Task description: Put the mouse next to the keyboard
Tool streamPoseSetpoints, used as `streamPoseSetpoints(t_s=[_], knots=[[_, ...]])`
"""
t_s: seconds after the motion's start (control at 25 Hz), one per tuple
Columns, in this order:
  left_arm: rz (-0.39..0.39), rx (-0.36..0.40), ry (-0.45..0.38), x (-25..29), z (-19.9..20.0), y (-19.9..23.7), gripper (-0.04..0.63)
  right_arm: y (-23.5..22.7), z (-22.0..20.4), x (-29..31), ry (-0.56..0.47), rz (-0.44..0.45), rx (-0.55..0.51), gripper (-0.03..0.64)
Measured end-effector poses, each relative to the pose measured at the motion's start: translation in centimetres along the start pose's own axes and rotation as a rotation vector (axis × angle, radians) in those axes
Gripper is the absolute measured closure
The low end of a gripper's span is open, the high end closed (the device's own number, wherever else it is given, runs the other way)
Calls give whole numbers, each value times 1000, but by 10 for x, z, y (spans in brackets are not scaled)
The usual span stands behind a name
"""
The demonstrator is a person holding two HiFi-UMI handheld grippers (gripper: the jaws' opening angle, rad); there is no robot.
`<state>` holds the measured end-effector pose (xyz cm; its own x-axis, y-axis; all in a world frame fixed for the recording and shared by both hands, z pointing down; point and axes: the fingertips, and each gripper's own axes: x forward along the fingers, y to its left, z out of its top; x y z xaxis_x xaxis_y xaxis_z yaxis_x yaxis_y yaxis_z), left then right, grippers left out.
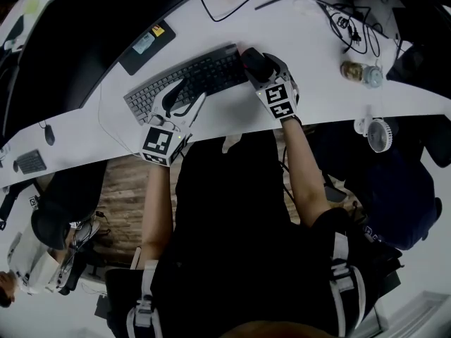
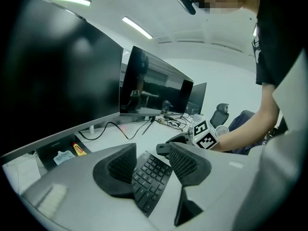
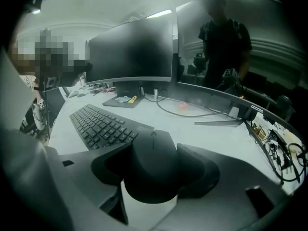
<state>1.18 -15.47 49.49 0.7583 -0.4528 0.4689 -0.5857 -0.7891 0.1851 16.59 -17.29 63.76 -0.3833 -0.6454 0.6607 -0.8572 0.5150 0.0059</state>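
The right gripper (image 1: 262, 72) has its jaws closed on the dark mouse (image 3: 153, 160), one pad on each flank, so that it can be carried and set down squarely. The mouse sits just beside the right end of the keyboard (image 1: 211, 72); whether it rests on the desk (image 1: 310, 41) cannot be told. The left gripper (image 2: 151, 162) hovers over the keys, jaws apart and empty, probably ready to steady the keyboard.

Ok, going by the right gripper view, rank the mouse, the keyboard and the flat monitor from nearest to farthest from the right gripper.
1. mouse: between the jaws of the right gripper, gripped.
2. keyboard: just ahead, on the left.
3. monitor: at the back of the desk, left of centre.
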Motion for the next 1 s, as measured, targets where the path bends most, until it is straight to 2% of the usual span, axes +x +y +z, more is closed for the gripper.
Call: streamPoseSetpoints(t_s=[1.0], knots=[[-16, 28, 46, 4, -2, 2, 387, -22, -29, 27, 34, -124, 186, 325]])
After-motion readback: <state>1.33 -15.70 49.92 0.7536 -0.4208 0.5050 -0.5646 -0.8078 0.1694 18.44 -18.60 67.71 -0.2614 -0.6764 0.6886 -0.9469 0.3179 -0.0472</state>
